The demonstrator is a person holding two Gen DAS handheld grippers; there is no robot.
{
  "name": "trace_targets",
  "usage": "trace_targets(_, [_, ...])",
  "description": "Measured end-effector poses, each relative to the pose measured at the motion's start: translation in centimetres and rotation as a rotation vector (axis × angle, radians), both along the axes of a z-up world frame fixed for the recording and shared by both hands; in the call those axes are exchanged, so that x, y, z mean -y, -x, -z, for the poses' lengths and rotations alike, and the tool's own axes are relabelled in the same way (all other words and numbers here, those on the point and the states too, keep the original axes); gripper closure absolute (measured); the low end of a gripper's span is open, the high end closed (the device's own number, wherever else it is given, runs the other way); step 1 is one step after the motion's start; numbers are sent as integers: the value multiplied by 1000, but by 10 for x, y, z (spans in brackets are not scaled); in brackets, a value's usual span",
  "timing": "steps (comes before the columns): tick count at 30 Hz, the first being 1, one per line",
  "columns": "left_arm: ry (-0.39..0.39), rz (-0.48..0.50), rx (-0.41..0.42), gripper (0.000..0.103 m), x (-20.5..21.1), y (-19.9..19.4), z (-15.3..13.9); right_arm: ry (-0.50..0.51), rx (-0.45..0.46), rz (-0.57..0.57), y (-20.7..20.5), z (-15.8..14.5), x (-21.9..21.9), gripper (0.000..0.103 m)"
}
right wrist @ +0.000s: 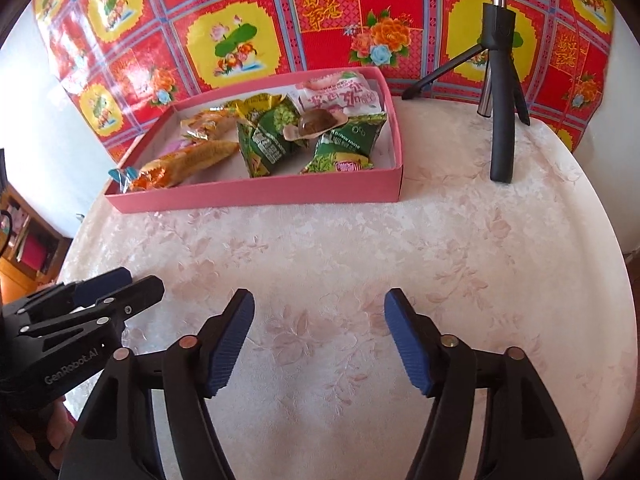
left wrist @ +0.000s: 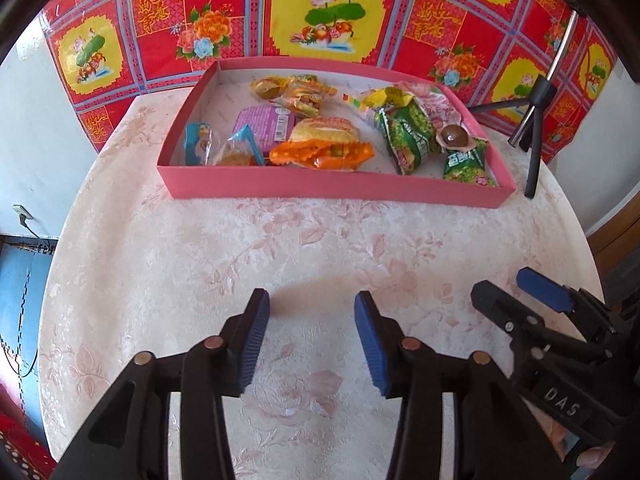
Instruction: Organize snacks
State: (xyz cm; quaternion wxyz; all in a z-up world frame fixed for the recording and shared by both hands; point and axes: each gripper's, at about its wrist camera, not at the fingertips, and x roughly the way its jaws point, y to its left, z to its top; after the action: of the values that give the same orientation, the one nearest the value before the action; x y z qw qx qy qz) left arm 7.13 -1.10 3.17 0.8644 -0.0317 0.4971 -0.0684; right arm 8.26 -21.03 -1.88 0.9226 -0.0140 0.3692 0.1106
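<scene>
A shallow pink box [left wrist: 332, 188] [right wrist: 256, 196] stands at the far side of the round table and holds several wrapped snacks: green packets [left wrist: 404, 136] [right wrist: 264, 136], an orange packet [left wrist: 320, 152] [right wrist: 188, 164], a purple pack [left wrist: 264, 124], a pink-white packet [right wrist: 340, 96] and a brown sweet [left wrist: 452, 136] [right wrist: 314, 122]. My left gripper [left wrist: 312, 304] is open and empty over bare cloth near the table's front. My right gripper [right wrist: 320, 302] is open and empty beside it; it also shows in the left wrist view [left wrist: 512, 292].
A pale floral tablecloth [left wrist: 280, 248] [right wrist: 360, 240] covers the table. A black tripod [left wrist: 534, 120] [right wrist: 500, 92] stands right of the box. A red patterned sheet [left wrist: 320, 12] hangs behind. A blue cabinet [left wrist: 20, 280] is at the left, shelves [right wrist: 28, 240] beyond the table edge.
</scene>
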Motion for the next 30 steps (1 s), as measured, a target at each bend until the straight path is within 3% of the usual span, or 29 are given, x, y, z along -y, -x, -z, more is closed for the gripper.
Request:
trace_targets(6, [2,26,9,39,6,-2,1,24,1,5,-2,3,-4,30])
trace_targets(10, [-42,23,28,38,11,-2,2,38,12,16,-1,5,-6,29])
trace_targets(30, [-58,13,39,38,12,-2,2,43,26,16,0,5,-6,29])
